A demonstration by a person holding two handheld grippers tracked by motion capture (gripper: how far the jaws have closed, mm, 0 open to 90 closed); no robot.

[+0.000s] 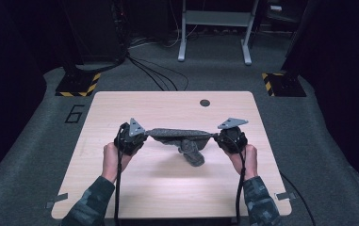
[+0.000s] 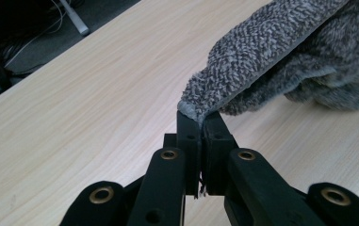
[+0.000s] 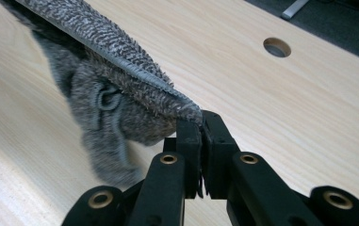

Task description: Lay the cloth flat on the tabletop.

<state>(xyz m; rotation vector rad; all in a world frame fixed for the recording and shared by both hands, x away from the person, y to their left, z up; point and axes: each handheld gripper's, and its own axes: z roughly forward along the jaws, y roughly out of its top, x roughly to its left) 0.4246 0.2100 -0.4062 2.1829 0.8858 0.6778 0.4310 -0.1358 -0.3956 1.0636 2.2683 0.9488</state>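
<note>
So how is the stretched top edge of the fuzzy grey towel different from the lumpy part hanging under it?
The top edge is pulled straight and flat between both claws; the hanging part droops in a bunch. The edge is up in the air; the bunch reaches down toward the light wooden table. Both are one fuzzy grey cloth.

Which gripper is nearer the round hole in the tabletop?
Right. The right gripper sits just below and right of the hole; the left gripper is farther off, across the grey towel.

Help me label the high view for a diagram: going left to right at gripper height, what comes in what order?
left gripper → grey fuzzy cloth, stretched between the two with a fold hanging down → right gripper. Both clamp the cloth's ends above the wooden table.
</note>
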